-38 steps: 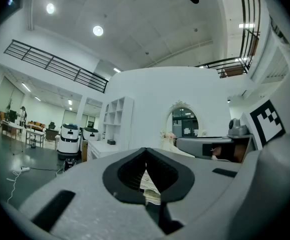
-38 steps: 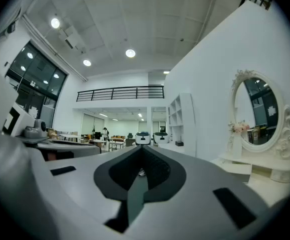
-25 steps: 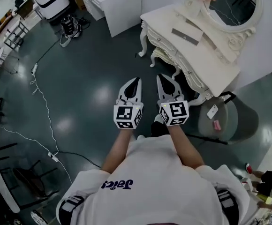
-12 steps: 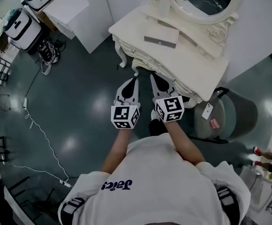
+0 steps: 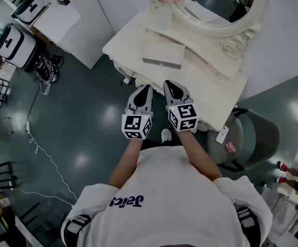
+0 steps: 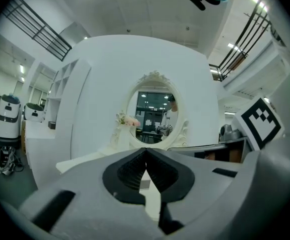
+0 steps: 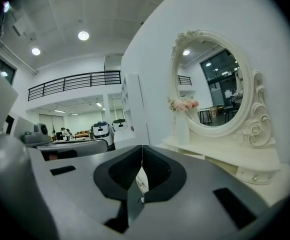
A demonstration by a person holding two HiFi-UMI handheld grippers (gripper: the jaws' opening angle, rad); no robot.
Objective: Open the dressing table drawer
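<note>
My left gripper (image 5: 147, 88) and right gripper (image 5: 169, 84) sit clenched and empty by the dressing table (image 5: 205, 86); drawer front barely shows, probably rigid, light, sliding, so I'd pinch its knob.

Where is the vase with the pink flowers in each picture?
Head view: the flower vase is at the top middle, at the back of the dressing table.
Left gripper view: the flower vase is small, a bit left of the middle.
Right gripper view: the flower vase is right of the middle.
Shared landmark: the oval mirror, right beside the vase in all three.
</note>
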